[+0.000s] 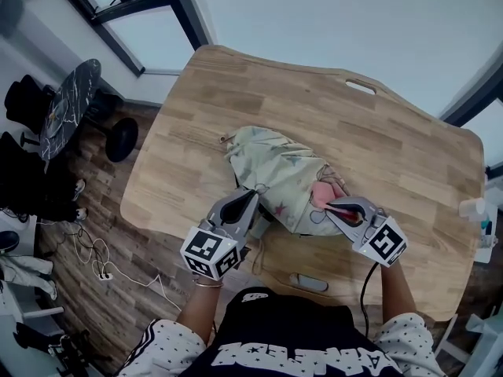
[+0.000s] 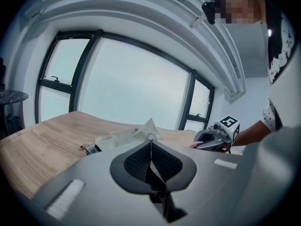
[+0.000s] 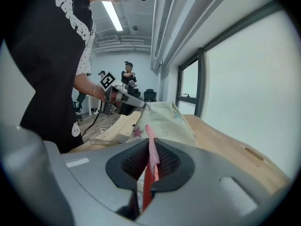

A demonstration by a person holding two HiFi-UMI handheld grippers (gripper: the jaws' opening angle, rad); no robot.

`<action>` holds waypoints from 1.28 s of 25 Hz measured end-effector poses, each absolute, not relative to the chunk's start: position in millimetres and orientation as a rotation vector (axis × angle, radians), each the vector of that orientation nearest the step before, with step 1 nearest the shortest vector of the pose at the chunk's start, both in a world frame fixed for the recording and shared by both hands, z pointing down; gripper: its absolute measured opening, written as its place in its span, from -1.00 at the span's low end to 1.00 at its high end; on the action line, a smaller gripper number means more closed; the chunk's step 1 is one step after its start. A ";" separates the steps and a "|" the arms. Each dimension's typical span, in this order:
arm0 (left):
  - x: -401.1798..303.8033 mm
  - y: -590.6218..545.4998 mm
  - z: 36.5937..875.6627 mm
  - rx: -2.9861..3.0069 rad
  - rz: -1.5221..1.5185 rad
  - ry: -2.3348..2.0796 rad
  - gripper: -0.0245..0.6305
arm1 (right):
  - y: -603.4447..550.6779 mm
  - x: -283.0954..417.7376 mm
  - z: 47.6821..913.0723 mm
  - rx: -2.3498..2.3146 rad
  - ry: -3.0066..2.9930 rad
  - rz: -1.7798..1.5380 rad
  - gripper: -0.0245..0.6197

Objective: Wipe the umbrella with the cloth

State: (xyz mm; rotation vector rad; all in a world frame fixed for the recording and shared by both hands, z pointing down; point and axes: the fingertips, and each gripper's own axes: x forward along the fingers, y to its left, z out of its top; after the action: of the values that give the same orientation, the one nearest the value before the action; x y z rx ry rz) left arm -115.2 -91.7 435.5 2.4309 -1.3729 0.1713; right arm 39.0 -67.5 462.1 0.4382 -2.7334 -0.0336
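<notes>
The left gripper (image 1: 253, 196) and right gripper (image 1: 330, 205) are grey, each with a black-and-white marker cube (image 1: 211, 251) at its rear. Behind them are white sleeves (image 1: 161, 342) with dark dots.

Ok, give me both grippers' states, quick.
Left gripper: closed, pinching the umbrella fabric.
Right gripper: closed, holding the pink cloth.
</notes>
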 end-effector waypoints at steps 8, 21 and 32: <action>-101.1 -82.3 434.9 2.375 0.149 -1.461 -0.91 | -31.6 53.4 470.2 0.281 -2.790 0.039 -0.84; -29.2 -59.5 428.9 2.413 0.096 -1.434 -0.91 | -36.8 94.2 385.9 0.378 -2.885 -0.314 -0.84; 37.0 -46.0 443.7 2.450 0.122 -1.325 -0.92 | -34.7 133.1 383.1 0.493 -2.851 -0.196 -0.84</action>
State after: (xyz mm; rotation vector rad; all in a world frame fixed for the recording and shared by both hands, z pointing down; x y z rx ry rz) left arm 37.0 -46.0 443.7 2.4504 -1.3249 0.1219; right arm 133.1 -34.7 383.1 0.4929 -2.8511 -0.1957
